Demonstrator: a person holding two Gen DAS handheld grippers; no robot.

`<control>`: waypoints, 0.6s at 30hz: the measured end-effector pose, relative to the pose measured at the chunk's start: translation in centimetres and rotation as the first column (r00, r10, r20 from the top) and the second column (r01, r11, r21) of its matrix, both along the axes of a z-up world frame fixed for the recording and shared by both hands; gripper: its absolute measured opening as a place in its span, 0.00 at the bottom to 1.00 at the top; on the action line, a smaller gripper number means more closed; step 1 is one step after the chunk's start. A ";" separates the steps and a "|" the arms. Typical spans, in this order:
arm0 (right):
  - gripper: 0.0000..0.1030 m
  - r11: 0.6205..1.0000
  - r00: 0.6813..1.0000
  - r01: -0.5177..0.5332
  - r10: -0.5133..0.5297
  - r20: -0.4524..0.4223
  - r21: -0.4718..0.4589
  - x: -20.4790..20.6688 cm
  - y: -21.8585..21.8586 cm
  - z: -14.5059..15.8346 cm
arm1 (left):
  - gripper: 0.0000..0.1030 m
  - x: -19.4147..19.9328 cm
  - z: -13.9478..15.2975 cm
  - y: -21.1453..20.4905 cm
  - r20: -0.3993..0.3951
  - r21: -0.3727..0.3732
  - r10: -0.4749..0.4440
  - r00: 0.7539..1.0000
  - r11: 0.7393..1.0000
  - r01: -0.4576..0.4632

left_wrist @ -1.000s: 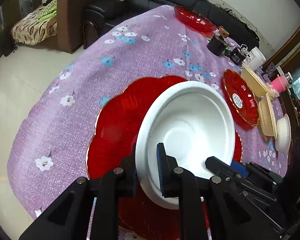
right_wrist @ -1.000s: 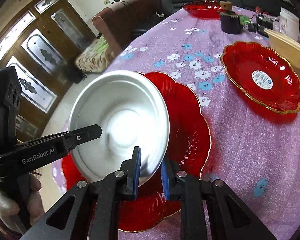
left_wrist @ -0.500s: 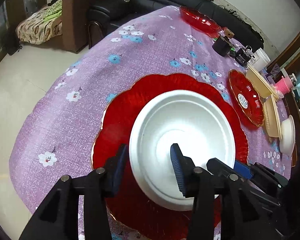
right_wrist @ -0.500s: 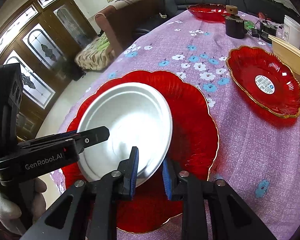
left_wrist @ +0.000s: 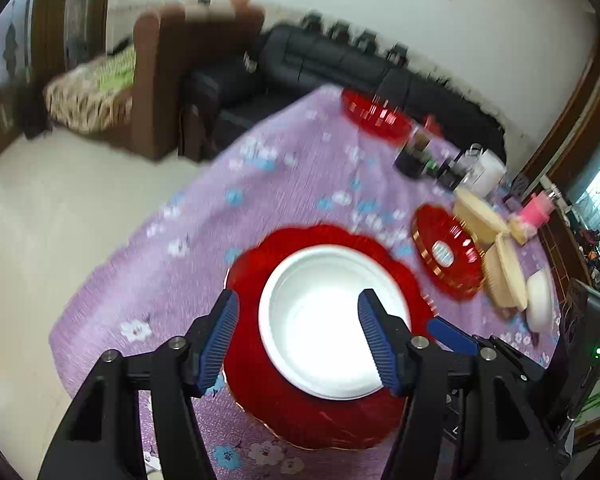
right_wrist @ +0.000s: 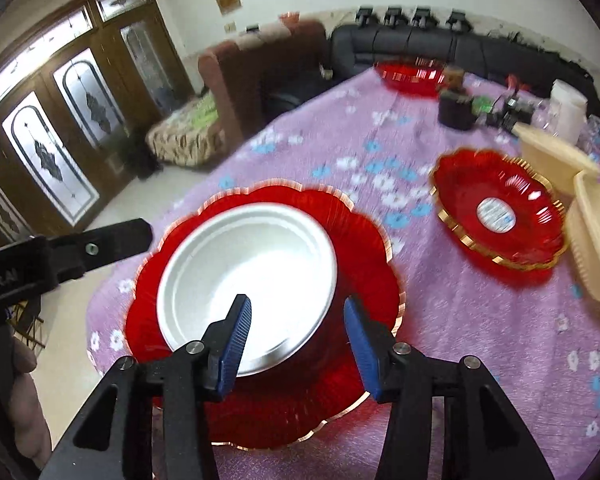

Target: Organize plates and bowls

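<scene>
A white bowl rests in a large red scalloped plate on the purple flowered tablecloth. My left gripper is open and empty, raised above the bowl. My right gripper is open and empty, raised over the bowl's near rim. A second red plate with a sticker lies to the right. A third red plate sits at the table's far end.
Cream trays and a small white bowl lie at the right edge. A dark cup, a white cup and small clutter stand at the back. Sofas lie beyond the table.
Both grippers let go of the white bowl, opened wide and lifted back. The bowl now sits flat in the large red plate.
</scene>
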State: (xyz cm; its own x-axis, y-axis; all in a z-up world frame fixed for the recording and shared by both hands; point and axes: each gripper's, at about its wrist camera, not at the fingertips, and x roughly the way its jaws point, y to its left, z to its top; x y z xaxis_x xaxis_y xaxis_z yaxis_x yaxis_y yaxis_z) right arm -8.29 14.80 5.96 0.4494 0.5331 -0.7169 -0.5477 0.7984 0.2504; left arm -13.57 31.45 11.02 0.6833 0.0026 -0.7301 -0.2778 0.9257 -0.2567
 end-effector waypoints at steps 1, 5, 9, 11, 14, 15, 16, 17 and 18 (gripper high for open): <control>0.52 1.000 1.000 0.014 -0.014 0.027 0.013 -0.3 -0.7 0.6 | 0.68 -0.4 0.7 -0.5 0.028 0.023 -0.003 1.000 1.000 0.002; 0.64 0.996 0.990 0.075 -0.079 0.120 0.038 -1.4 -3.5 2.4 | 0.85 -1.3 2.8 -3.9 0.102 0.103 -0.066 0.993 0.993 0.056; 0.86 0.984 0.956 0.169 -0.177 0.234 0.054 -2.3 -6.7 3.6 | 0.86 -1.4 3.3 -7.8 0.133 0.131 -0.194 0.972 0.976 0.176; 0.89 0.972 0.932 0.227 -0.235 0.278 0.060 -2.2 -8.8 3.9 | 0.86 -1.1 3.2 -9.6 0.145 0.115 -0.243 0.959 0.967 0.227; 0.89 0.947 0.901 0.318 -0.320 0.292 0.056 -1.5 -12.1 4.0 | 0.86 -0.1 2.9 -11.8 0.147 0.056 -0.313 0.938 0.950 0.308; 0.89 0.942 0.903 0.331 -0.332 0.273 0.054 -1.2 -13.2 4.0 | 0.86 0.2 2.7 -12.5 0.144 0.051 -0.323 0.935 0.946 0.319; 0.89 0.936 0.904 0.349 -0.352 0.242 0.056 -0.8 -14.8 3.9 | 0.86 0.5 2.5 -13.5 0.139 0.049 -0.344 0.929 0.939 0.340; 0.89 0.929 0.901 0.365 -0.368 0.230 0.059 -0.7 -15.8 3.7 | 0.86 0.6 2.4 -14.2 0.136 0.052 -0.356 0.925 0.935 0.352; 0.89 0.921 0.895 0.384 -0.387 0.222 0.060 -0.5 -16.9 3.6 | 0.86 0.7 2.3 -15.0 0.134 0.054 -0.370 0.919 0.929 0.366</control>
